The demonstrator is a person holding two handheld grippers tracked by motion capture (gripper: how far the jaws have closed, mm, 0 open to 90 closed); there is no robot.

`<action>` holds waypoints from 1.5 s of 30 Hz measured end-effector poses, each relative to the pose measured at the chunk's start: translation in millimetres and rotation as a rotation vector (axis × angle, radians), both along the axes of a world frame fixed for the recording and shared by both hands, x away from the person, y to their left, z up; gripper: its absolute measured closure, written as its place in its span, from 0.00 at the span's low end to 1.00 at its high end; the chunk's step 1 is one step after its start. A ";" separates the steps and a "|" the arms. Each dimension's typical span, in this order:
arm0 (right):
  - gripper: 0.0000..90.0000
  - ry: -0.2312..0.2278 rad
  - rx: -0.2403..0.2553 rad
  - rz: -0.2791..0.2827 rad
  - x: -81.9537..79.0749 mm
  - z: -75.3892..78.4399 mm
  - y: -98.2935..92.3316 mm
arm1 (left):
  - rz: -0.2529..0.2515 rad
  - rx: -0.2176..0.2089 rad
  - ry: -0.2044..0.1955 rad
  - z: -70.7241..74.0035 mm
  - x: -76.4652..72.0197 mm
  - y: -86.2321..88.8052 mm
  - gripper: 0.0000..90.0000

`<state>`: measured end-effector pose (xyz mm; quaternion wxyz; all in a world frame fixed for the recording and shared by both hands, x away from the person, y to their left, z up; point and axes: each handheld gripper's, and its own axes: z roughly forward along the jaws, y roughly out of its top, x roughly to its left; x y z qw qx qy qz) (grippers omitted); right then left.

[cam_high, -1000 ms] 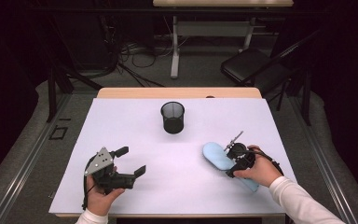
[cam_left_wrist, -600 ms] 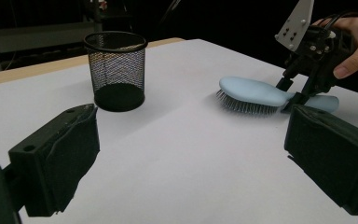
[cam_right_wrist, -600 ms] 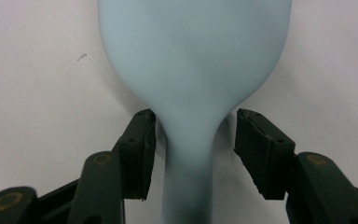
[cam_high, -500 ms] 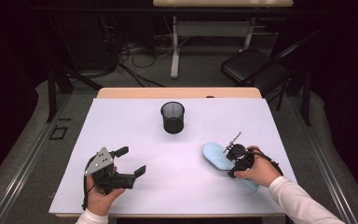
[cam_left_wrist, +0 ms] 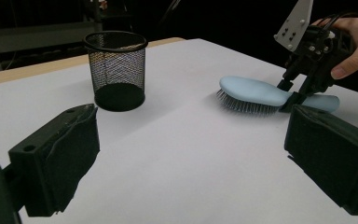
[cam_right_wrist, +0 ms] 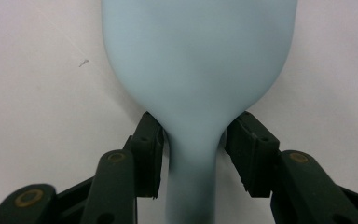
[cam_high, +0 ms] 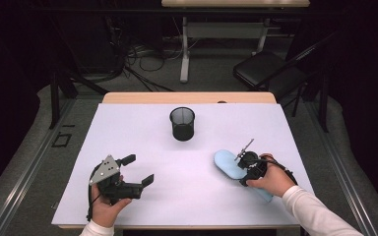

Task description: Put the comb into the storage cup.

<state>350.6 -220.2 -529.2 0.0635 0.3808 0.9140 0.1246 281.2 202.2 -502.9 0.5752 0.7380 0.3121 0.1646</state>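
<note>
Right gripper view puts you closest to the work: your right gripper (cam_right_wrist: 196, 154) straddles the neck of the brush (cam_right_wrist: 198, 70), where the head narrows into the handle. The jaws have just been closing with the handle between them. The left pad looks to be at the handle's edge, while a sliver of gap shows at the right pad, so you are not yet pinching it firmly.

The brush lies bristles down on the table (cam_high: 142, 128), near its right edge, with the handle running back under your right hand (cam_high: 270, 181).

Your left gripper (cam_high: 128, 177) hovers over the near left part of the table, jaws spread wide with nothing between them, well apart from the brush.

Farther off, the cup (cam_high: 182, 123) stands upright near the middle of the table, toward the far side. It looks empty as far as the mesh lets you see.

So you are early: the grasp is nearly made, but the brush is not lifted. If the cup is the goal, the squeeze, the lift and the carry across are all left.
</note>
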 end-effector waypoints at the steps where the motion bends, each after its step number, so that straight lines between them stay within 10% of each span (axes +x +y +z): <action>1: 0.63 0.032 -0.039 0.006 0.6 3.5 0.5 | 0.000 -0.001 0.000 0.0 0.0 0.0 0.04; 45: 0.76 0.050 -0.031 0.007 -0.1 2.4 -2.0 | 0.003 -0.001 0.000 -0.1 0.0 0.0 0.04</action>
